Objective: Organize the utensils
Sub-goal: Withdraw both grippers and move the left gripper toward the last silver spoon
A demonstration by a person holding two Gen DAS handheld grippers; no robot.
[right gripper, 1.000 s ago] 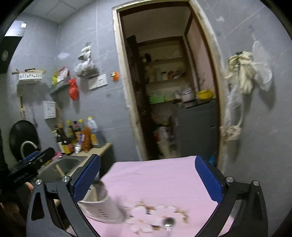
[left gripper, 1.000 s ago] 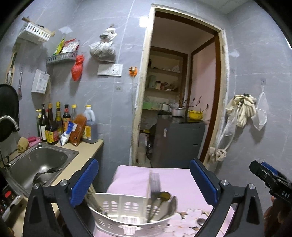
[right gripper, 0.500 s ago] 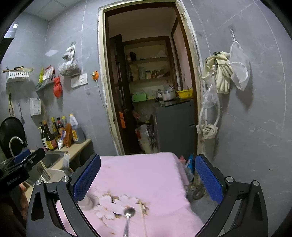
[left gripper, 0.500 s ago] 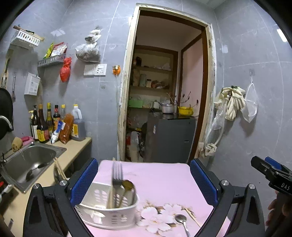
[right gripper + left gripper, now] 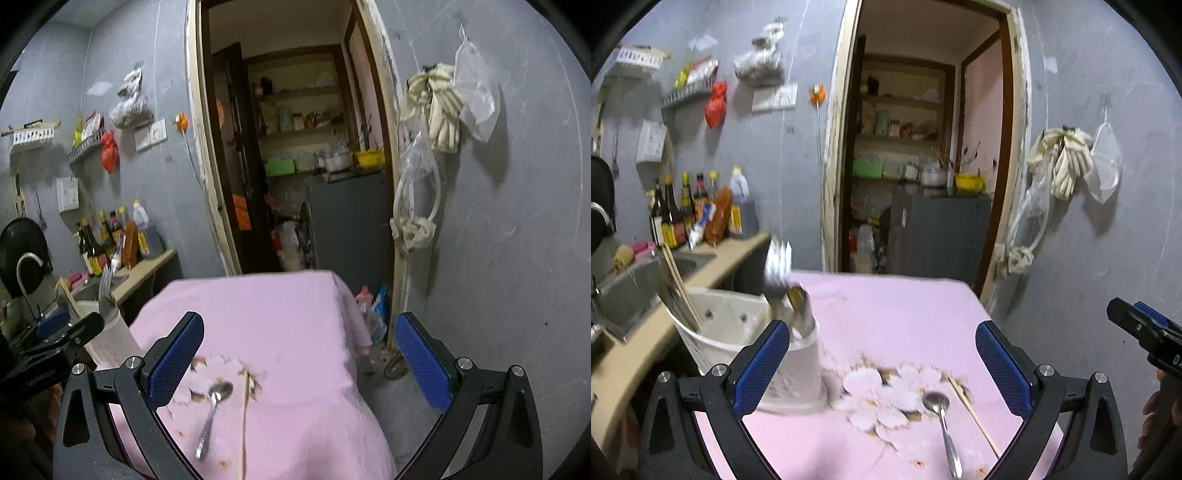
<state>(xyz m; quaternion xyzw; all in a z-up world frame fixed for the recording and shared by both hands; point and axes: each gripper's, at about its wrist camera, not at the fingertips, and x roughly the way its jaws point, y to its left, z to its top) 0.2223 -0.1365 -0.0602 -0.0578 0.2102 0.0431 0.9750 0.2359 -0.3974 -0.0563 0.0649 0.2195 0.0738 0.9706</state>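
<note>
Utensil holder, spoon and chopstick on a pink-covered table, seen from the left gripper (image 5: 882,363).

Its blue-padded jaws spread wide above the pink tablecloth (image 5: 897,306). A white holder (image 5: 738,347) at left carries chopsticks (image 5: 679,288) and a blurred fork (image 5: 778,258); a spoon (image 5: 942,421) and single chopstick (image 5: 973,415) lie side by side on the floral print.

We are in a small home kitchen: a steel sink (image 5: 631,291) set in a beige counter (image 5: 738,247), sauce bottles (image 5: 683,210) against the grey tiled wall, a wire rack (image 5: 689,94) above. Through the doorway (image 5: 923,147) we see what looks like a pantry, with shelves and a pot (image 5: 932,177).
</note>
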